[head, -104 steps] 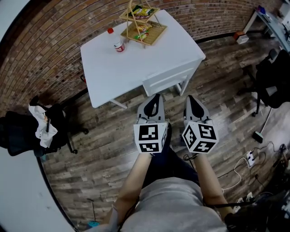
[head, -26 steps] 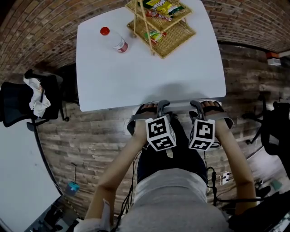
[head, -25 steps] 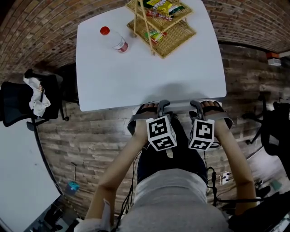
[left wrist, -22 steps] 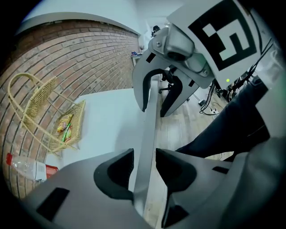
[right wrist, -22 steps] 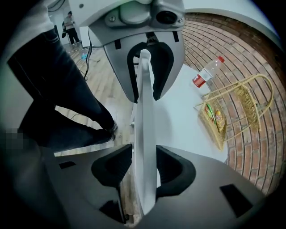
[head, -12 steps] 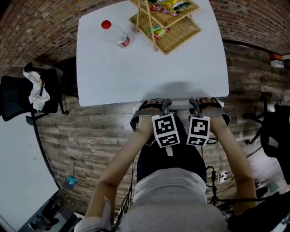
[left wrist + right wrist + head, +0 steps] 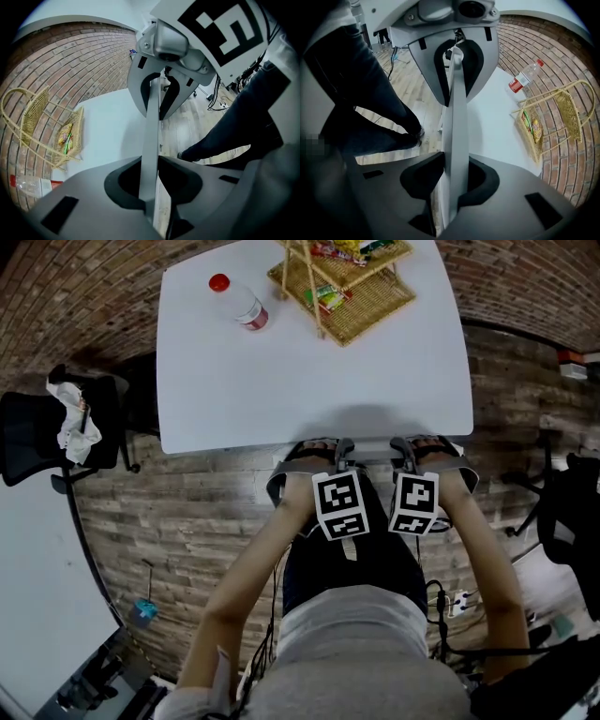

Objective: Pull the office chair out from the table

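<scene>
While both point steeply down, left gripper [image 7: 150, 160] and right gripper [image 7: 457, 157] straddle thin grey top edge of office chair [image 7: 279, 486] backrest, right gripper just beside left. Jaws of each closing, roughly half-wide, tips touching edge on both faces. Chair directly beneath grippers, backrest at near edge of white table [image 7: 281, 381] just ahead of them. Farther ahead on table: plastic bottle [image 7: 239, 306] ahead-left of left gripper, wicker rack [image 7: 361, 298] straight ahead.
</scene>
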